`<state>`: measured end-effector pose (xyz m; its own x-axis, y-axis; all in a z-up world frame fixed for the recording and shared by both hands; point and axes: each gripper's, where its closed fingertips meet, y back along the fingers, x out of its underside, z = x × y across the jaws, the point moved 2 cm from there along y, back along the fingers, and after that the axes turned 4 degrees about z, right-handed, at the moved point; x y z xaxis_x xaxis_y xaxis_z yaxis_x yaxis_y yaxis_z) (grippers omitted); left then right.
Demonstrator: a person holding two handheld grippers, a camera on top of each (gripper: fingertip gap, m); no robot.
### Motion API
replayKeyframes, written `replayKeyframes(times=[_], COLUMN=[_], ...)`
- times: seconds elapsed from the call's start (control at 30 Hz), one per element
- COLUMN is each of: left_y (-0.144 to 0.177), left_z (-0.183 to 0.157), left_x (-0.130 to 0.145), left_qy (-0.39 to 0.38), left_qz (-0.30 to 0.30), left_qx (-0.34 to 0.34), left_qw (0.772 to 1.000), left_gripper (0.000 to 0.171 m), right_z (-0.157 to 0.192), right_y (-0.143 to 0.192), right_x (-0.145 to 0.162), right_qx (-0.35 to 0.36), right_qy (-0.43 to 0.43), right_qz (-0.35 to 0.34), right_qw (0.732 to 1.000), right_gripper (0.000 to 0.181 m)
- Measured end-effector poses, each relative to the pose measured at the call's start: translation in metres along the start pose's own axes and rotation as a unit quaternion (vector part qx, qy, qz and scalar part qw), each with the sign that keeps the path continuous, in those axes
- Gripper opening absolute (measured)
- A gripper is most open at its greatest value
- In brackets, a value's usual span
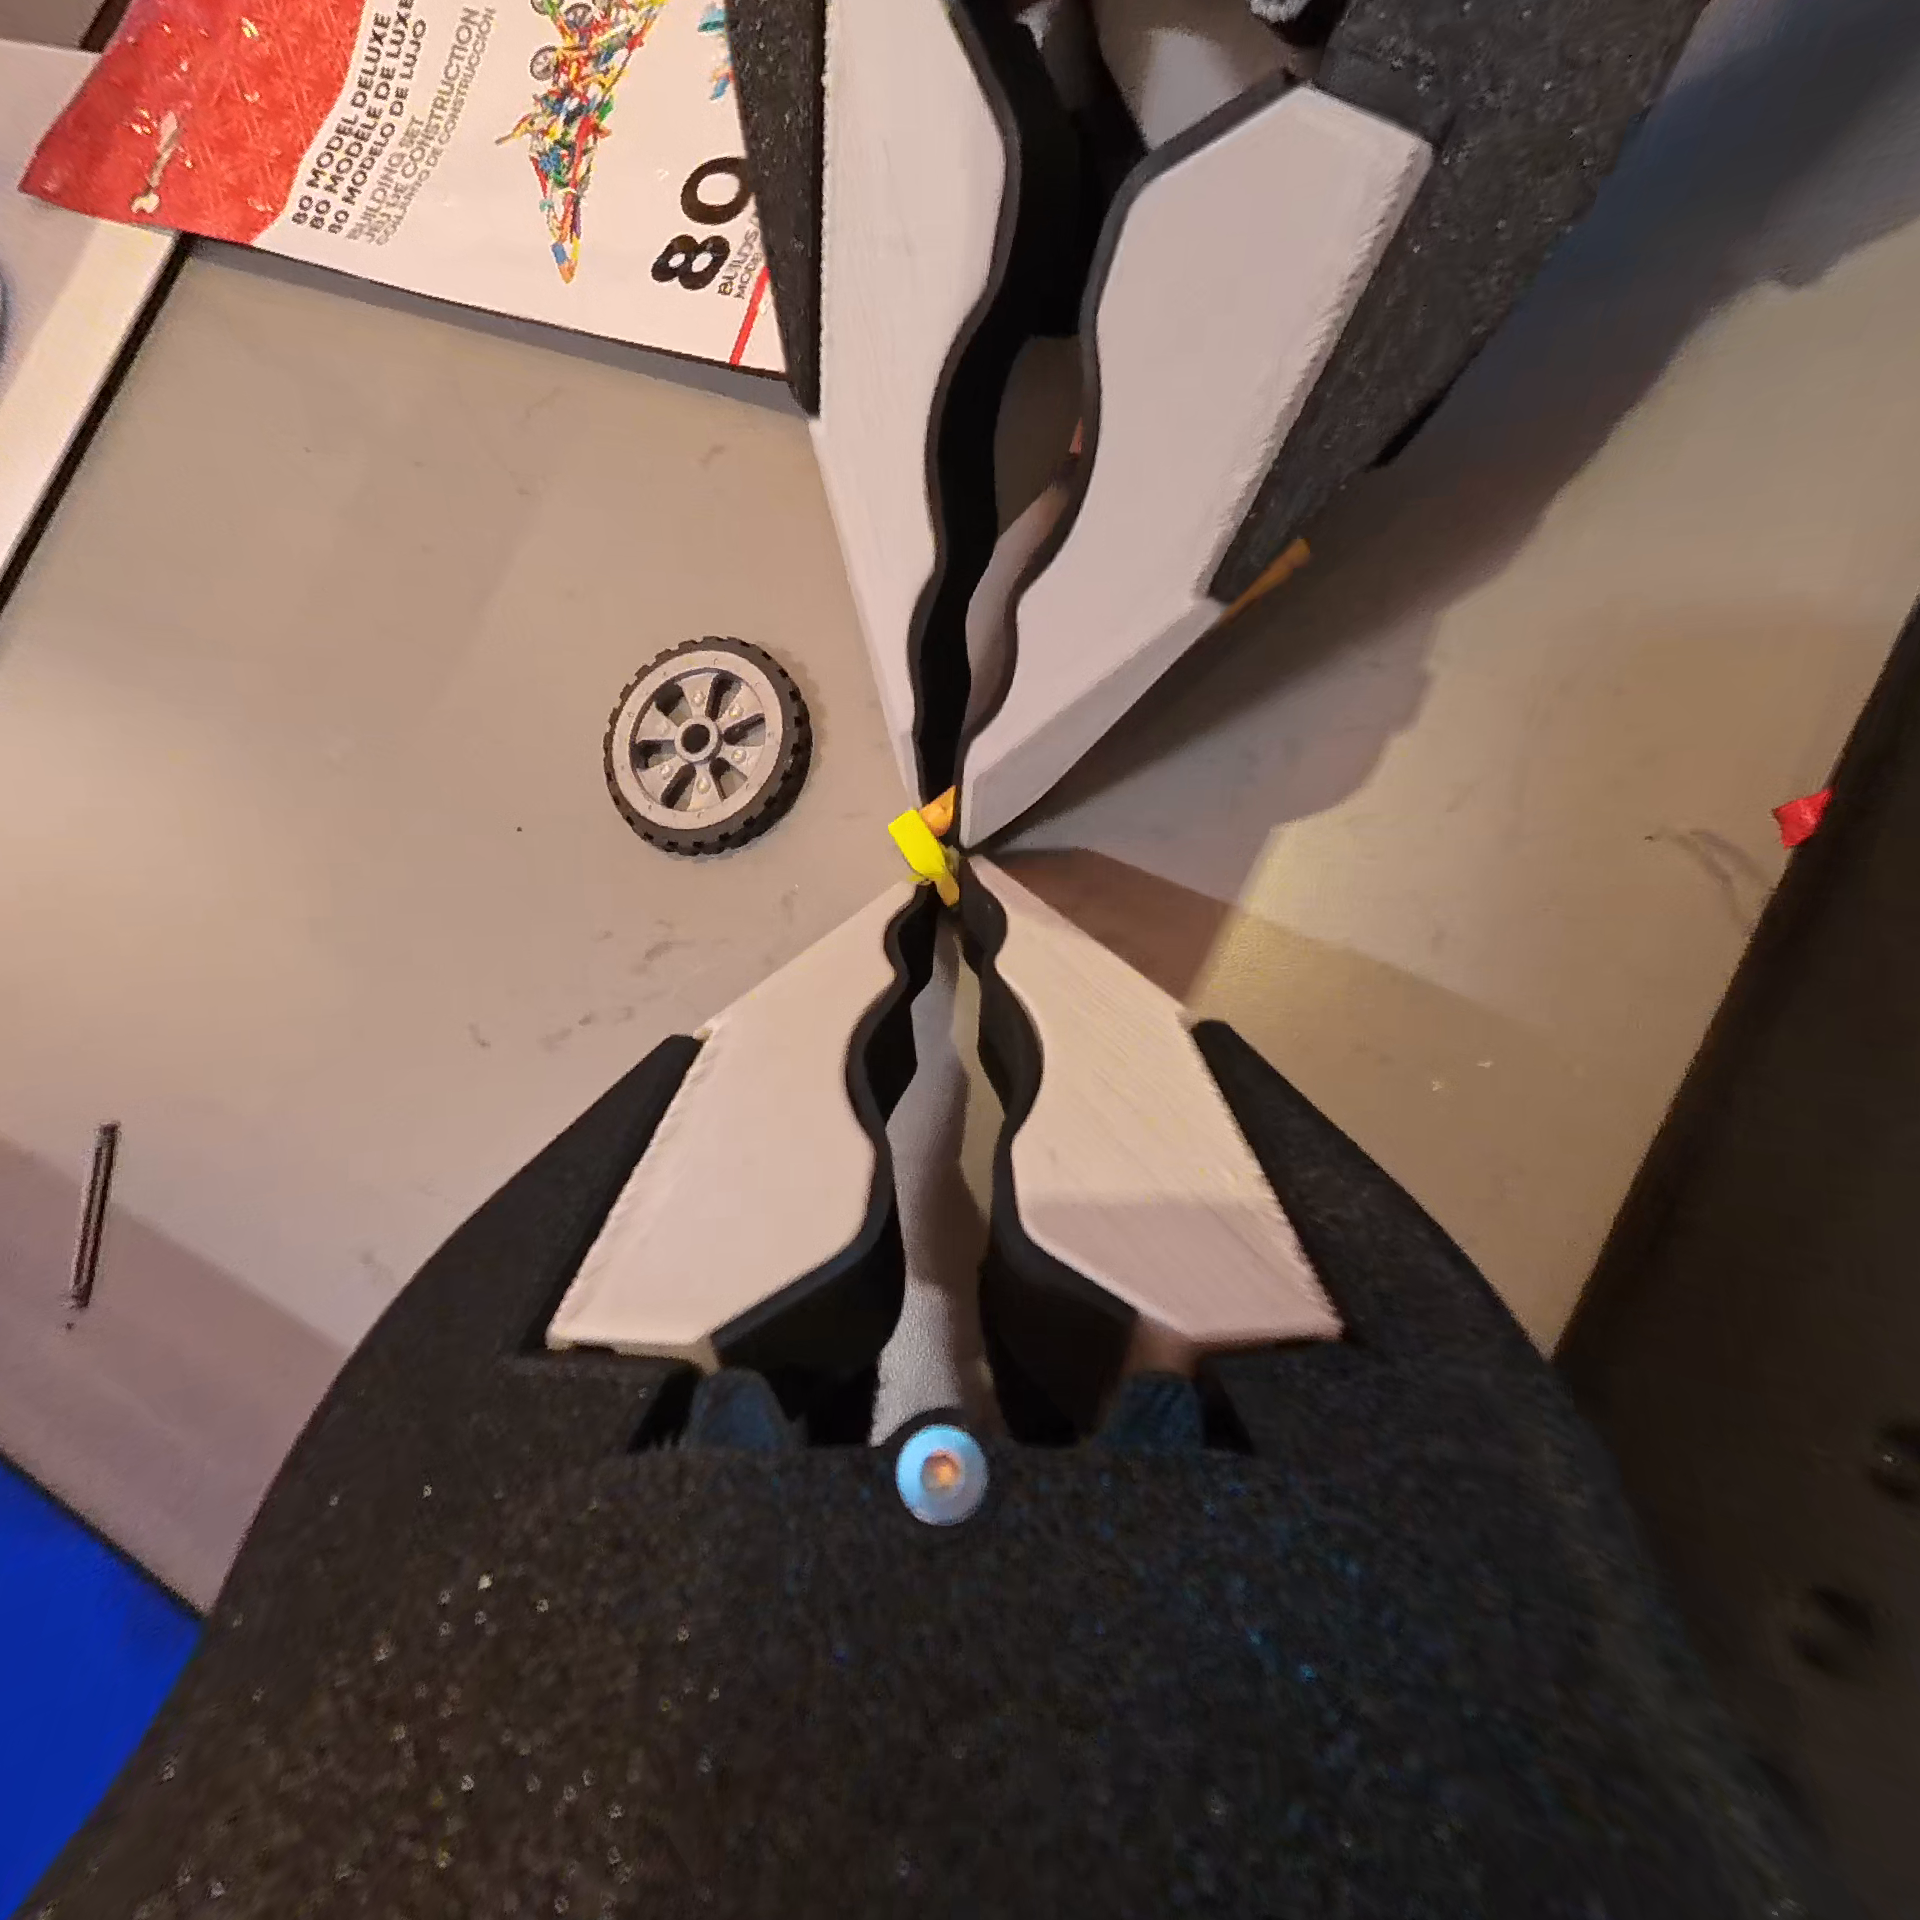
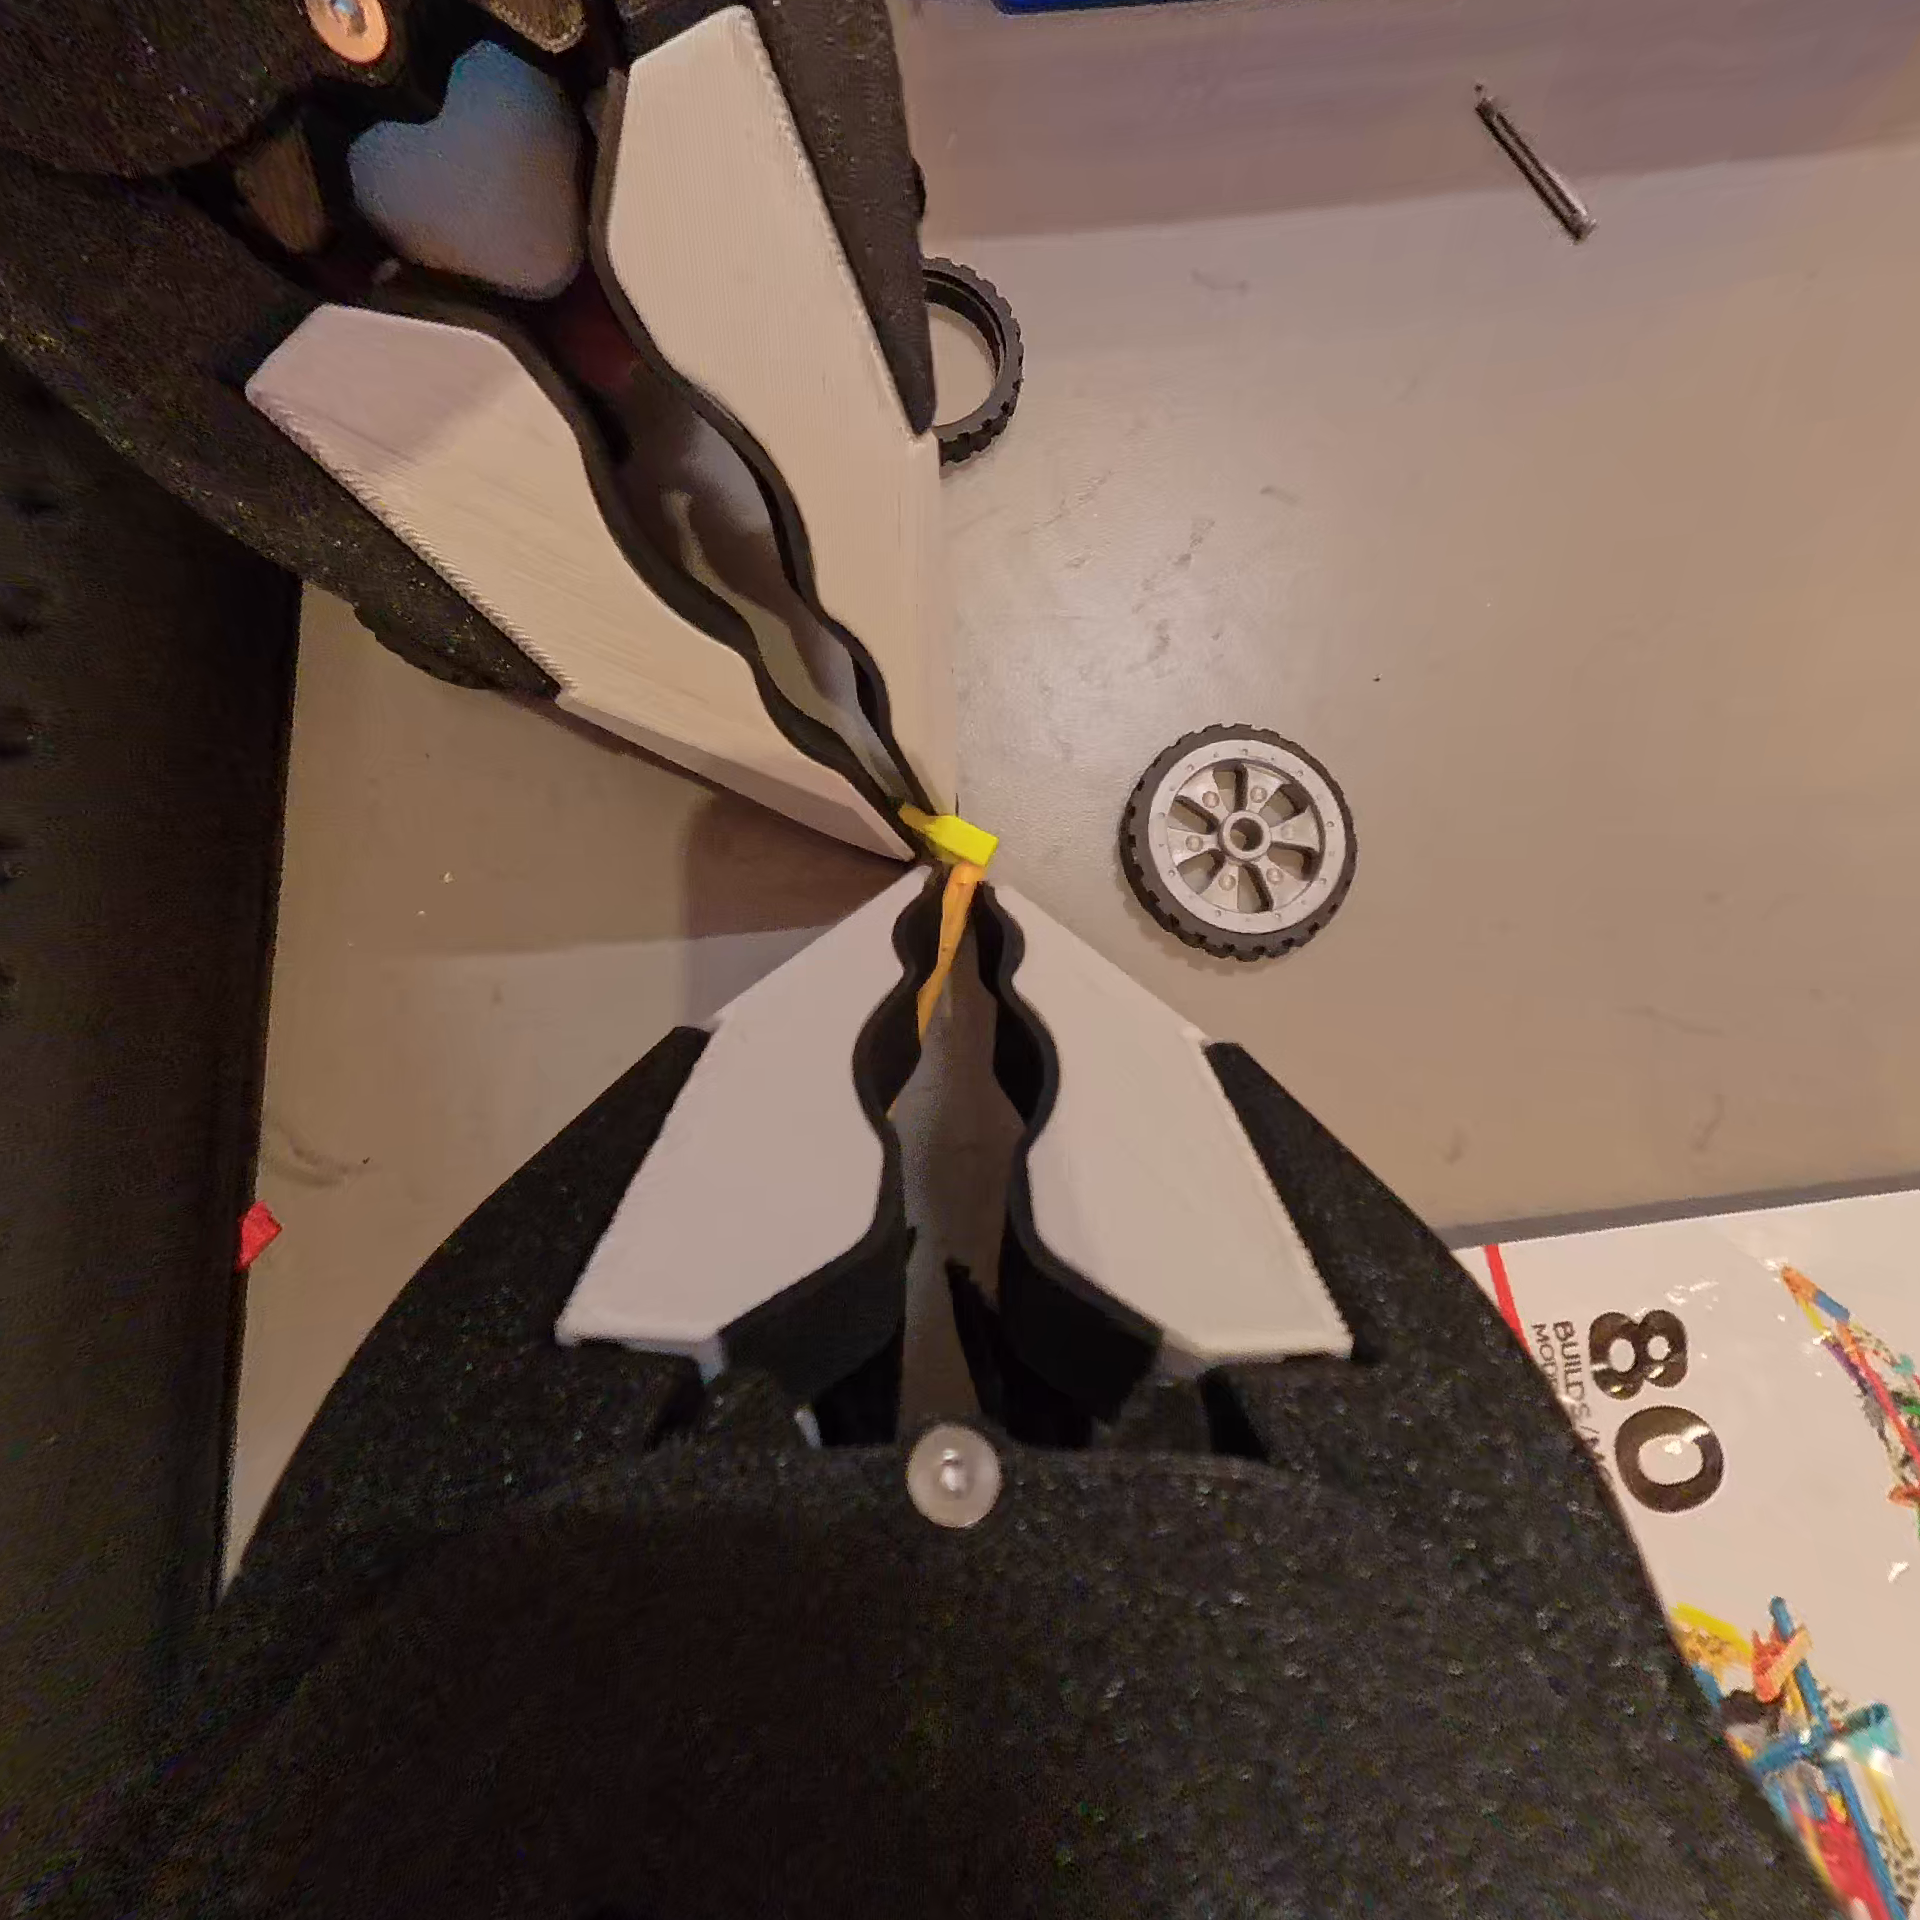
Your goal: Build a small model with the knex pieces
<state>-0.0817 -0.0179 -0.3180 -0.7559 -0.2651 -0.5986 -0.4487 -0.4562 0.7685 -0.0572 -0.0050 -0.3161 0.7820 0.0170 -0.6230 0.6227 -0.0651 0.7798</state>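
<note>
My two grippers meet tip to tip above a grey table [image 1: 364,623]. My left gripper [image 1: 940,899] is shut on a small yellow connector [image 1: 920,844]. It enters the right wrist view from the upper left [image 2: 914,826], with the yellow connector [image 2: 956,836] at its tips. My right gripper [image 2: 961,888] is shut on a thin orange rod [image 2: 940,956]. It comes down from the top of the left wrist view [image 1: 940,816]. The orange rod [image 1: 1262,582] pokes out behind its finger there, and its tip touches the connector.
A grey wheel with a black tyre [image 1: 707,746] [image 2: 1236,840] lies flat beside the tips. A bare black tyre [image 2: 982,353] lies farther off. There are also a dark thin rod [image 1: 94,1210] [image 2: 1532,161], a printed toy box [image 1: 468,156] [image 2: 1714,1507], a small red piece [image 1: 1801,816] and a dark bulky object [image 1: 1766,1247]. Both grippers' tips are close together, under 4 cm apart.
</note>
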Motion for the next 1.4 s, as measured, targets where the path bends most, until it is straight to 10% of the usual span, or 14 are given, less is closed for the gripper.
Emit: replayKeyframes(times=[1.4], left_y=[-0.0032], left_z=[0.0036], left_x=[-0.0019], left_qy=[-0.037], left_qz=[-0.03], left_qx=[0.051], left_qw=[0.998], left_gripper=[0.001], right_z=[0.002], right_y=[0.0052], right_x=[0.0075], right_qx=[-0.003], right_qy=[0.012], right_qz=[0.018], right_qw=[1.0], right_gripper=[0.01])
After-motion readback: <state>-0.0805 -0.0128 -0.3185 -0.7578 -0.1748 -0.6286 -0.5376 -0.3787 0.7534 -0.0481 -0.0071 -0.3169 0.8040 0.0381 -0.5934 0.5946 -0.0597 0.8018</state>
